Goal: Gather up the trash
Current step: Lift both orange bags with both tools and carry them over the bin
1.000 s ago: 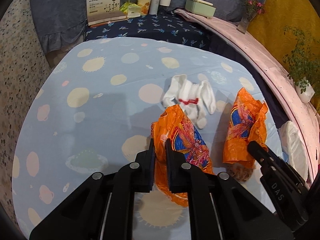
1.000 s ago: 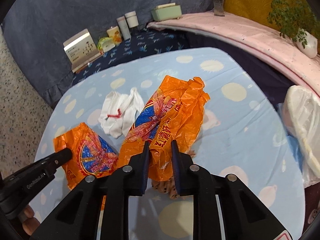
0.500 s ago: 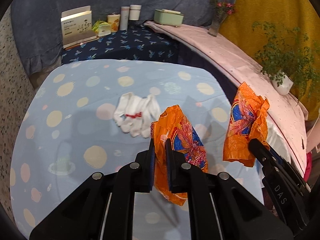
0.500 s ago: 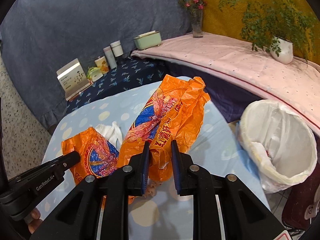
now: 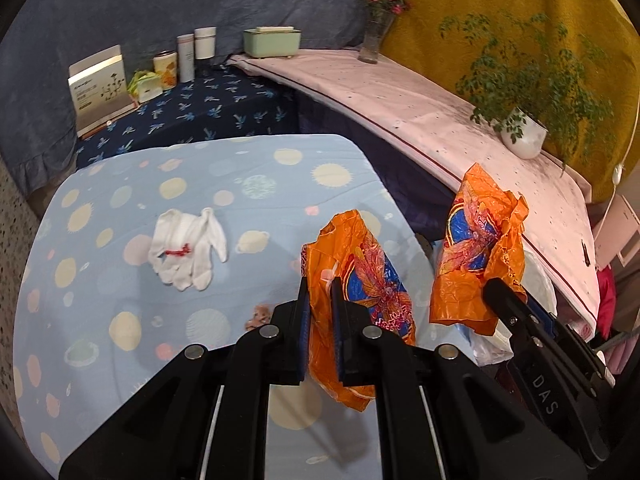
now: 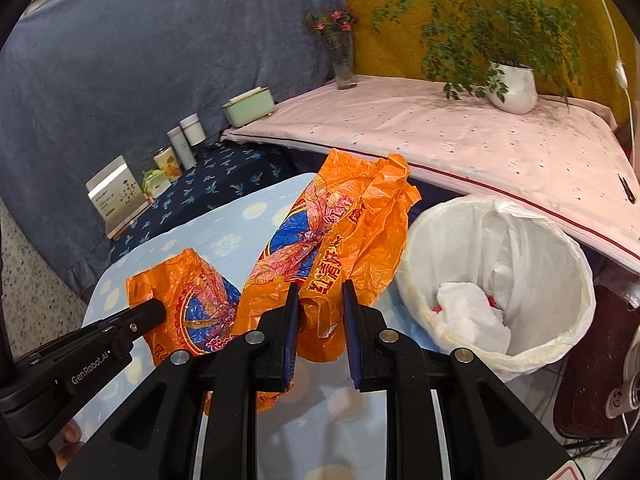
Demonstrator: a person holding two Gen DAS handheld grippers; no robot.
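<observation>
Orange wrappers [image 5: 360,280] [image 6: 340,240]: 2 claws, L [image 5: 320,304] & R [image 6: 320,304], angled down, each pinching 1.

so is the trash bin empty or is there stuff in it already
Not empty. The white-lined trash bin already holds crumpled white tissue with red bits at the bottom.

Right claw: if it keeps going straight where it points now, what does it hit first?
Apart from the orange bag it already grips, probably the near rim of the white-lined bin just right of its line, or the blue tablecloth edge; depth is unclear.
</observation>
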